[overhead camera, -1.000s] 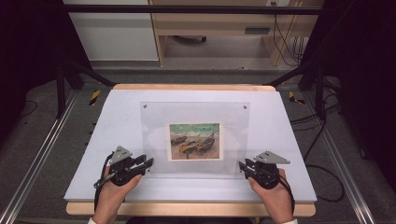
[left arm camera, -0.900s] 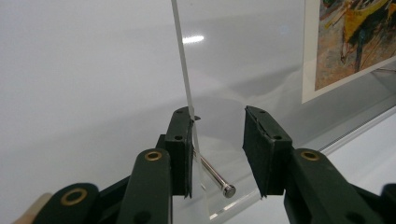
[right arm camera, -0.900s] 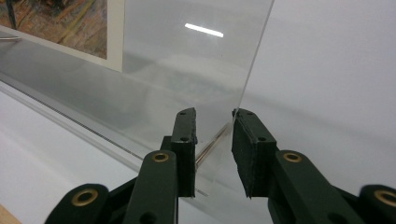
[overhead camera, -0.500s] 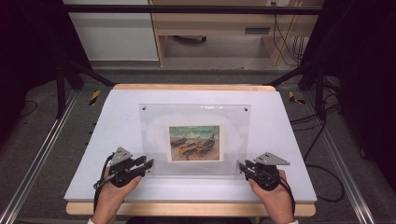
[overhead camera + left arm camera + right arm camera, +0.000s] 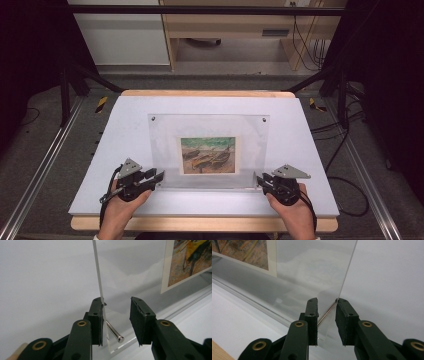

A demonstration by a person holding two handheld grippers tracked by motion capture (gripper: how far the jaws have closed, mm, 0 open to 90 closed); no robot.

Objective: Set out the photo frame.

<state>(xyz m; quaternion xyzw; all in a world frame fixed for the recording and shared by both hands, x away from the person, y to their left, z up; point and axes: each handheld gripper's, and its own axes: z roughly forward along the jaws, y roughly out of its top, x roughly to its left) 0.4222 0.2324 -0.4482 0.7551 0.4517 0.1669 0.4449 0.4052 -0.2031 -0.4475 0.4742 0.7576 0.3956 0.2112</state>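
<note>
- Acrylic frame (image 5: pixel 209 150) lies on the white board (image 5: pixel 310 150), centred side to side, its near edge close to the board's near edge; a printed picture (image 5: pixel 208 155) of boats sits between its clear panes, and small metal studs mark the far corners.
- We see the left gripper (image 5: pixel 159 176) at the frame's near-left corner. In the left gripper view (image 5: pixel 116 322) one jaw lies against the raised pane's edge and the other stands apart, so the jaws are parted with no clamp; a metal pin (image 5: pixel 113 331) juts from the corner between them.
- We see the right gripper (image 5: pixel 259 179) at the near-right corner. In the right gripper view (image 5: pixel 326 321) the pane's corner and a thin pin (image 5: pixel 326 313) sit in the narrow gap; whether the pads press on them we cannot tell.
- We judge the symmetric placement lets both hands work the corner pins, or lift the pane evenly without twisting it.
- Board rests on a wooden table (image 5: pixel 200 223); metal rails (image 5: pixel 40 175), grey floor, cables and pale cabinets lie beyond.
</note>
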